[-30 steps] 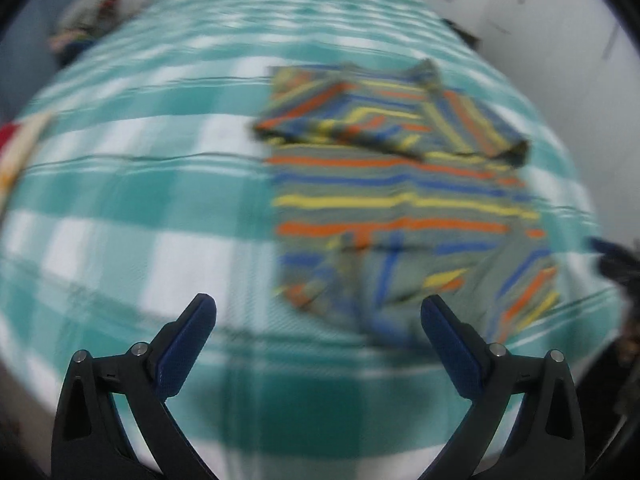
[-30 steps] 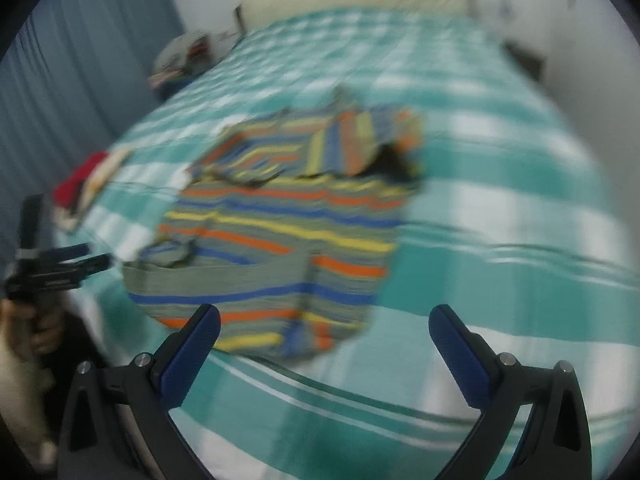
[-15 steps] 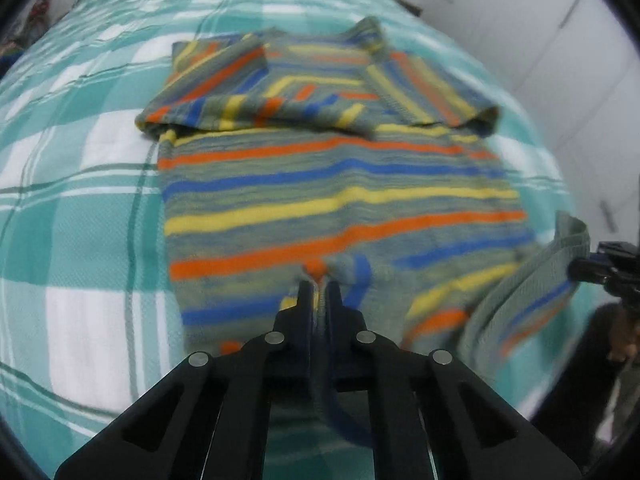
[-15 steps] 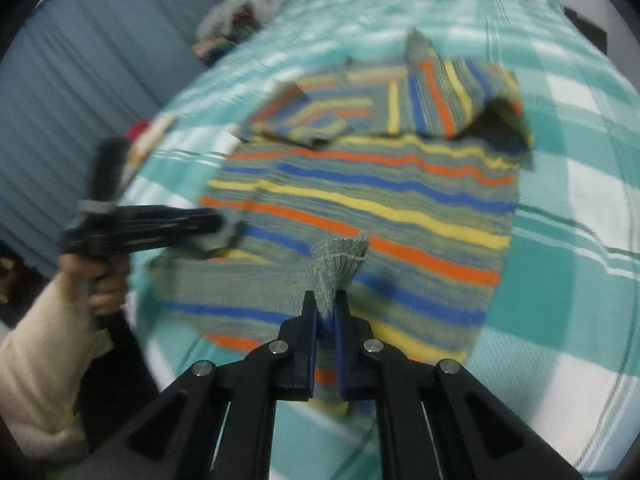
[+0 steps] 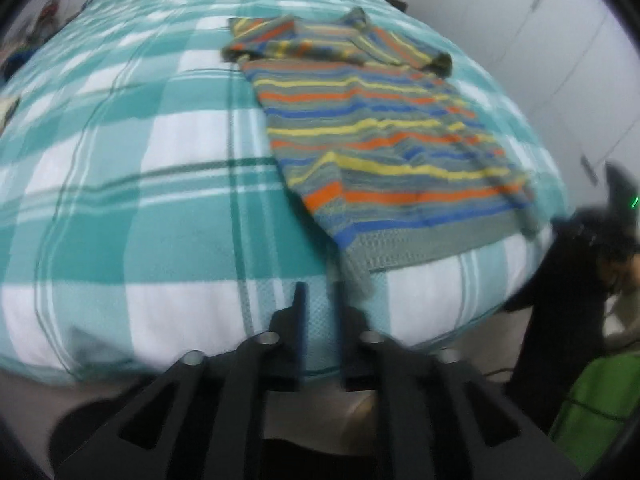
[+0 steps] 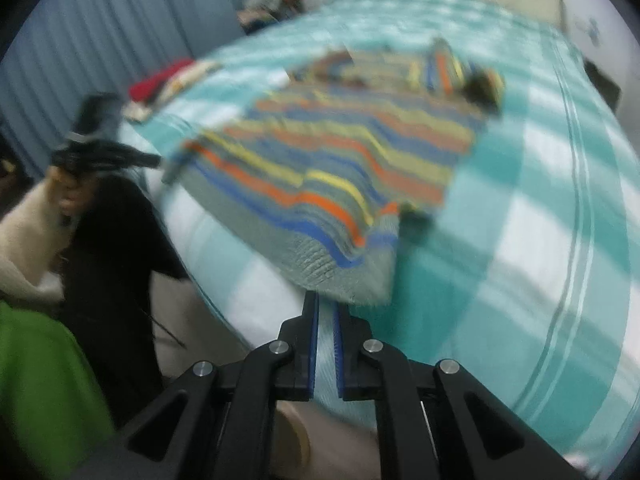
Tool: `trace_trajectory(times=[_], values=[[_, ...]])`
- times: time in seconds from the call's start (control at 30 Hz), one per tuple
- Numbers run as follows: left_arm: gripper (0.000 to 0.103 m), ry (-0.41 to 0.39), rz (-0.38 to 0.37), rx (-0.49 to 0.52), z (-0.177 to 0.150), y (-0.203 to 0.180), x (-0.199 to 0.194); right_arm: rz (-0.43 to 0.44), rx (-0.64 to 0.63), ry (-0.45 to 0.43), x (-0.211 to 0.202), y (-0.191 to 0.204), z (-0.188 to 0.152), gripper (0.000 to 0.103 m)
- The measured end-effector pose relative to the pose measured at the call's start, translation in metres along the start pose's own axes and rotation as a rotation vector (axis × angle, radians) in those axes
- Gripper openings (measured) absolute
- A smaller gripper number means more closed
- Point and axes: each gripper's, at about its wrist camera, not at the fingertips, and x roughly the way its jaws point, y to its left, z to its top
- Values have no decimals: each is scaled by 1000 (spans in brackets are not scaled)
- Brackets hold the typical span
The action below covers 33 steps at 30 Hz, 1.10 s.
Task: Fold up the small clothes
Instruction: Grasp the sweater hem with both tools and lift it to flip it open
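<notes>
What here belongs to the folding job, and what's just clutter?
Job:
- striped sweater
- left hand-held gripper, jaws opening, nothing between them
- right hand-held gripper, jaws opening, nothing between them

Lying about:
- checked bedspread
- red cloth
- green item

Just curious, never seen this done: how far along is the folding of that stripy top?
Done: the striped sweater lies on the checked bed, sleeves folded across its top. In hand: both hand-held grippers, left and right, are opening, nothing between them. Left: folding the body.
</notes>
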Motion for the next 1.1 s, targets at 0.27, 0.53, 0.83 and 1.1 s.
trace_trajectory(times=[0.27,0.53,0.83,1.1], values=[[88,-80,-123,-108,24,-1,25,153,346,-86,-8,-60,-28,62],[5,9,-218,-134,14,-3,30,272,480,-36,58,-71,-6,4],[4,158,-99,-113,-16,8,39,139,439,61,15,-58,-12,3],[22,154,-18,-184,-31,10,42,26,437,152,65,-54,-9,3]])
